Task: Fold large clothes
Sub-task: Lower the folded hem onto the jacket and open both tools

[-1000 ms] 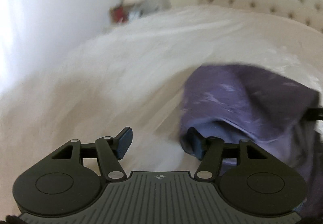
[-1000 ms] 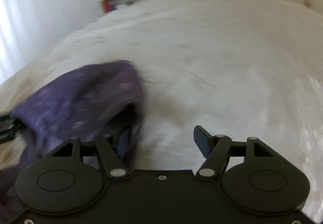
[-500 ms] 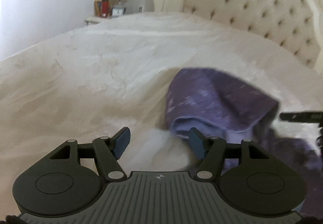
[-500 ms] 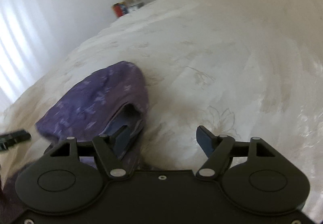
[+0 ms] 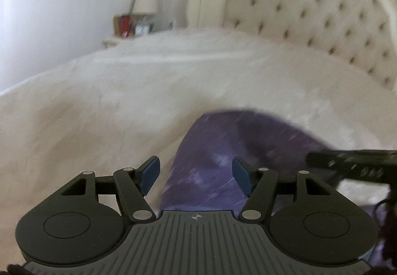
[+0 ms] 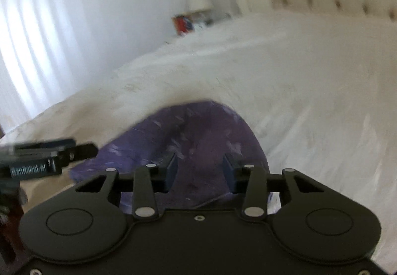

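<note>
My left gripper [image 5: 196, 177] hangs with its blue pads spread wide, nothing between them, just above the near edge of the purple patterned garment [image 5: 223, 163]. The garment sits bunched in a mound on the white bedspread [image 5: 124, 101], blurred in both views. My right gripper [image 6: 199, 173] is spread too, pads apart over the same purple heap, gripping nothing. Tufted headboard [image 5: 322, 14] behind, lamp [image 5: 145, 2] on the bedside table [image 5: 111, 40].

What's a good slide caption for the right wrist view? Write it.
Open right gripper poised over a bunched purple garment on a white bed.
</note>
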Motion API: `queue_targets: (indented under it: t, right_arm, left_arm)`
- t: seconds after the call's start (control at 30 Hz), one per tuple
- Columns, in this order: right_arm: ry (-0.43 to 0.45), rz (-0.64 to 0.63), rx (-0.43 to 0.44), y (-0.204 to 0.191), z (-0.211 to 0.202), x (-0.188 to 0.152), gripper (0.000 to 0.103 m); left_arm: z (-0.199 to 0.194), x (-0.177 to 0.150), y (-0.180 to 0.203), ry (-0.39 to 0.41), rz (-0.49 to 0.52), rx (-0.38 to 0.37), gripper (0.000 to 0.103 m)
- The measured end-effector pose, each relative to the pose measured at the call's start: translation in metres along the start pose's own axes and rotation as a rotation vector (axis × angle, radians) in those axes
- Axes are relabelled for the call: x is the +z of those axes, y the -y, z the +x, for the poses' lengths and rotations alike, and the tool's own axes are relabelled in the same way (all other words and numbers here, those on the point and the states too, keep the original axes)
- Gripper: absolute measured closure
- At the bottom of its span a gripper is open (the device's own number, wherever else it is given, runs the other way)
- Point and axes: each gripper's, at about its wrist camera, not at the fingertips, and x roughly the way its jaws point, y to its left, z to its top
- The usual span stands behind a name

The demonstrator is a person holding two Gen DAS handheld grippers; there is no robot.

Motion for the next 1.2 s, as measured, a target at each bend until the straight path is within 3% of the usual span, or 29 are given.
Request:
queue_targets:
  t: [0.1,0.17,0.27,0.33,0.4,0.47,0.53,0.77,0.97,1.0,1.1,1.2]
  right_arm:
    - [-0.050,0.078,-0.068,0.021,0.019,-0.013,0.060]
    - [-0.089,0.110,-0.119,0.035,0.028,-0.022,0.061]
    - [-0.100,0.141,-0.122,0.048,0.027,-0.030,0.061]
    - [-0.097,0.106,-0.149,0.045,0.022,-0.026,0.052]
    - [-0.046,0.060,-0.131,0.041,0.012,-0.018,0.052]
    - [0.013,0.045,-0.118,0.037,0.002,-0.007,0.046]
    - [0.041,0.046,-0.115,0.035,-0.001,0.002,0.033]
    - [-0.030,-0.040,-0.130,0.010,0.033,0.023,0.027]
    - [-0.070,0.000,-0.190,0.012,0.067,0.022,0.027]
    - [-0.075,0.013,-0.195,0.014,0.071,0.021,0.028]
    - [-0.076,0.001,-0.179,0.011,0.069,0.020,0.094]
    - [0.010,-0.083,-0.163,-0.005,0.043,0.018,0.095]
  left_arm:
    - [0.027,-0.019,-0.017,-0.102,-0.048,0.058,0.038]
    - [0.038,-0.034,-0.032,-0.138,-0.098,0.053,0.036]
    - [0.038,-0.044,-0.038,-0.099,-0.106,0.028,0.033]
    - [0.037,-0.050,-0.035,-0.071,-0.084,0.033,0.033]
    - [0.036,-0.056,-0.035,-0.040,-0.079,0.038,0.033]
    - [0.035,-0.058,-0.035,-0.033,-0.078,0.039,0.033]
    - [0.035,-0.056,-0.033,-0.031,-0.078,0.038,0.033]
    - [0.034,-0.059,-0.031,-0.023,-0.071,0.043,0.033]
    - [0.033,-0.061,-0.033,-0.015,-0.079,0.034,0.033]
    - [0.034,-0.061,-0.034,-0.015,-0.081,0.032,0.033]
    - [0.033,-0.061,-0.034,-0.011,-0.082,0.030,0.033]
    - [0.032,-0.060,-0.032,-0.014,-0.073,0.038,0.033]
